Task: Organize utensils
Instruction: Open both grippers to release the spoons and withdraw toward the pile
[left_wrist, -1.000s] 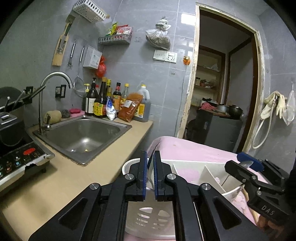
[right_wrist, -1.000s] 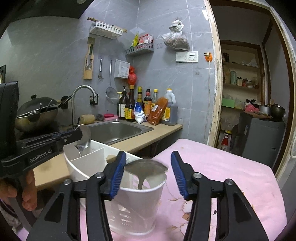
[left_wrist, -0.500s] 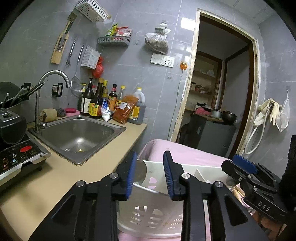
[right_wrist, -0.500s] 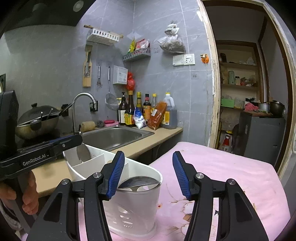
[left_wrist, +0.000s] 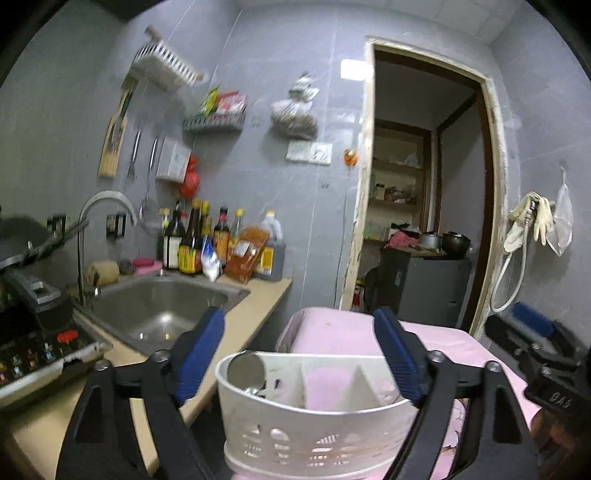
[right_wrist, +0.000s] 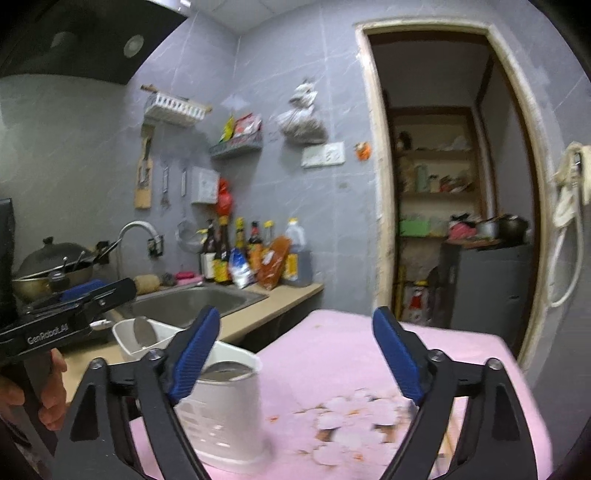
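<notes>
1. The left gripper (left_wrist: 299, 354) is opening its jaws, nothing pressed between them, just above the white utensil caddy (left_wrist: 317, 424).
2. The caddy is standing at the pink-covered table's (right_wrist: 369, 354) edge beside the worktop (left_wrist: 255, 306), spoons (left_wrist: 245, 369) inside.
3. The right gripper (right_wrist: 297, 356) is opening too, holding nothing.

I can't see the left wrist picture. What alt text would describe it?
A white utensil caddy with dividers stands on a pink cloth, a spoon in its left compartment. The left claw frames it, jaws opening and gripping nothing, with a kitchen sink to the left.
</notes>
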